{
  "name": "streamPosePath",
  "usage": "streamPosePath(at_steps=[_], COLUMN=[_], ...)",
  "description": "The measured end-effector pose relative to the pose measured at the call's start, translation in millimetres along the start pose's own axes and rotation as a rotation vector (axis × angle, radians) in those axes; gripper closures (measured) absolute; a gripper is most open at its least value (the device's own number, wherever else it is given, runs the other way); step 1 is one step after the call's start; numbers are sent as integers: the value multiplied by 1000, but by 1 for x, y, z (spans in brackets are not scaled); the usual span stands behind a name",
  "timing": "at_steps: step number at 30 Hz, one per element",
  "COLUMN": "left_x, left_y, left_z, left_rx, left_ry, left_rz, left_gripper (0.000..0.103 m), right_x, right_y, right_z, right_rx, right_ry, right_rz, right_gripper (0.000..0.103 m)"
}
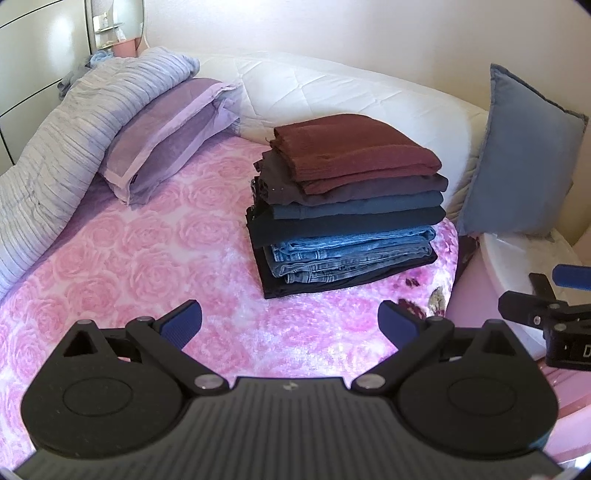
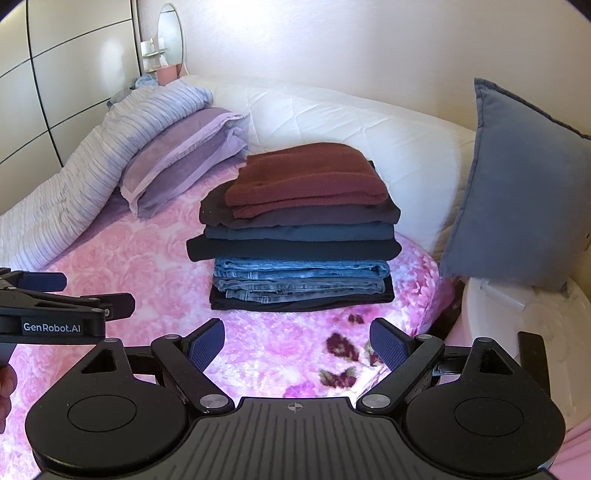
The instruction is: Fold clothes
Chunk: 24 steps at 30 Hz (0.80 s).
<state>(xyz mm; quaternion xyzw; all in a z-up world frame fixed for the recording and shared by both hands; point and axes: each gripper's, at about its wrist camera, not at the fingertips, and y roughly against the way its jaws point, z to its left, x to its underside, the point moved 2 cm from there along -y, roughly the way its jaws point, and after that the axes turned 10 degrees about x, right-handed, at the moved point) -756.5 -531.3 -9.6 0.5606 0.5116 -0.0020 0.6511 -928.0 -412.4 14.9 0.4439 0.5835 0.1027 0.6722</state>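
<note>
A stack of folded clothes (image 1: 347,206) sat on the pink rose-patterned blanket (image 1: 147,258) that covered the bed, well ahead of both grippers and touched by neither. A maroon top (image 1: 354,151) lay uppermost, then a dark purplish piece, a blue-grey one (image 1: 362,205) and a black one, with folded jeans (image 1: 351,254) below them and another black garment at the very bottom. The left gripper (image 1: 290,326) hovered over the bare blanket in front of the stack with its jaws spread wide and nothing between the blue pads (image 1: 184,325). The right gripper (image 2: 297,345) was likewise wide open and empty, held above the blanket near a patch of darker flowers (image 2: 343,354). Each tool showed at the edge of the other's view (the left one with its maker's name printed on the side). Behind the stack lay a white quilted pillow (image 1: 332,92); to the left a purple pillow (image 1: 170,144) leaned against a rumpled, striped pale-blue cover (image 1: 62,140). To the right a blue-grey cushion (image 2: 517,206) stood upright beside the bed, with a white object (image 2: 517,325) below it that I could not identify. A pale wardrobe (image 2: 74,74) and an oval mirror (image 2: 170,35) stood in the far corner.
</note>
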Motion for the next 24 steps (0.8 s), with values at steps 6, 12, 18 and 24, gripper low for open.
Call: streamPosePath(at_steps=[6,12,18,24], left_x=[0,0,1,2], left_y=[-1,-4,-6,-7], left_z=[1,1,-1,-3], left_rx=[7,5,13,21], left_ry=[0,-7,-14,-20], left_rz=[-1,10,21,6], left_gripper=[2,2,2,2], right_x=[1,1,1,2], right_y=[-1,-2,-3,-4], right_z=[2,4,4,3], right_rx=[2,3,6,10], right_ry=[5,15,20,22], right_rz=[7,12,19,24], right_gripper=[14,14,14,14])
